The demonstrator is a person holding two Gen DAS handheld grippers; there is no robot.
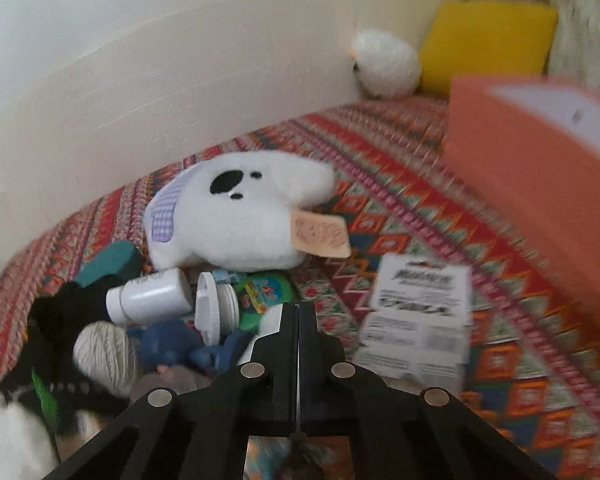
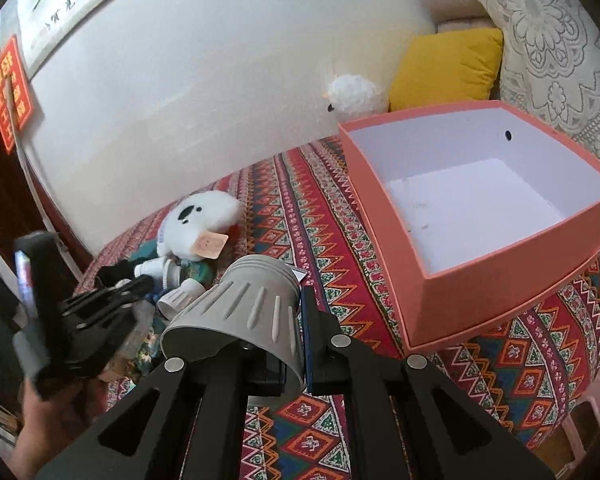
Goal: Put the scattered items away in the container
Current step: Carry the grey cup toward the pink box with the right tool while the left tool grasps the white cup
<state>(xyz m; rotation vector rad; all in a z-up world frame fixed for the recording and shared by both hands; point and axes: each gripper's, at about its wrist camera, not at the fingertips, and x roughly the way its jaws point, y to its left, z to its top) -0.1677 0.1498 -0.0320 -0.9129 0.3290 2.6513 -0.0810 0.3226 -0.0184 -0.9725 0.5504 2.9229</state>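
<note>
The right gripper (image 2: 296, 344) has its black fingers clamped on the rim wall of a grey ribbed plastic cup (image 2: 244, 312), held tilted on its side above the red patterned bedspread (image 2: 300, 432). To its left, the left gripper (image 1: 298, 320) shows its fingers pressed together with nothing between them, hovering over a heap of small things: a ball of pale grey yarn (image 1: 104, 352), a white plastic bottle lying on its side (image 1: 152, 296) and a black-and-white printed card (image 1: 420, 320). Just behind the heap lies a white plush toy with black face marks (image 1: 240, 216). Further right sits the empty salmon-pink cardboard box with white lining (image 2: 500, 280), well apart from the heap. Against the far wall rest a small white fluffy bird toy (image 2: 354, 94) and a yellow cushion (image 2: 448, 66).
</note>
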